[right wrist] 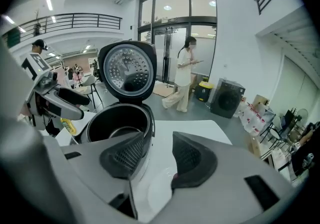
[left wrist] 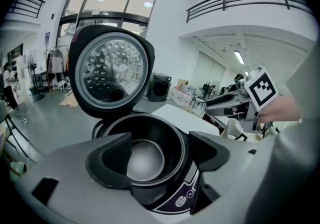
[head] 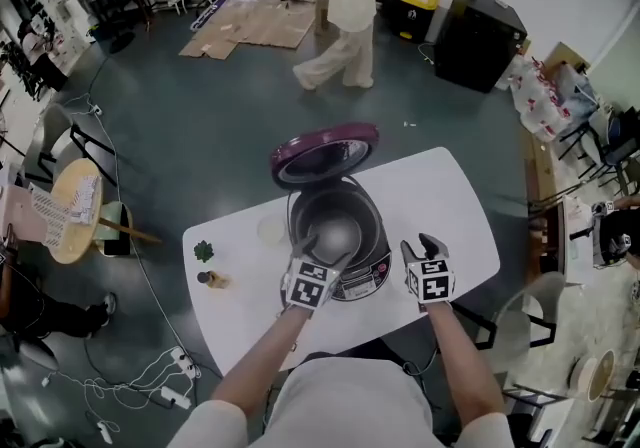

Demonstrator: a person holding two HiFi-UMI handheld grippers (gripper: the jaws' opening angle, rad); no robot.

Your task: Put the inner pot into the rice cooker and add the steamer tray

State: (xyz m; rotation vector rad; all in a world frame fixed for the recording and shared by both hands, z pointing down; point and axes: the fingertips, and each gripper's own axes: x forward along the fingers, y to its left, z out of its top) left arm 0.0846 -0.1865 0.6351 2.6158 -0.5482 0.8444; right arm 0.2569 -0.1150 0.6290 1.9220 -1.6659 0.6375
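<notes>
Counter (head: 455, 201): white, carrying the rice cooker; only the head view is showing its whole outline.
Rice cooker (head: 368, 274): standing near my edge, with its lid (head: 325, 156) tipped open; the gripper views are showing the lid's perforated underside.
Inner pot (left wrist: 145, 157): sitting inside the cooker.
Left gripper (left wrist: 160, 150): I am hovering it over the front rim, jaws apart, gripping nothing.
Right gripper (right wrist: 155, 155): I am holding it beside the cooker's right, jaws apart over bare counter.
Pale disc (head: 270, 229): lying left of the cooker, showing in the head view only.

Rice cooker (head: 378, 236) open above; lid (head: 325, 158) (raised) blocks the rear.
</notes>
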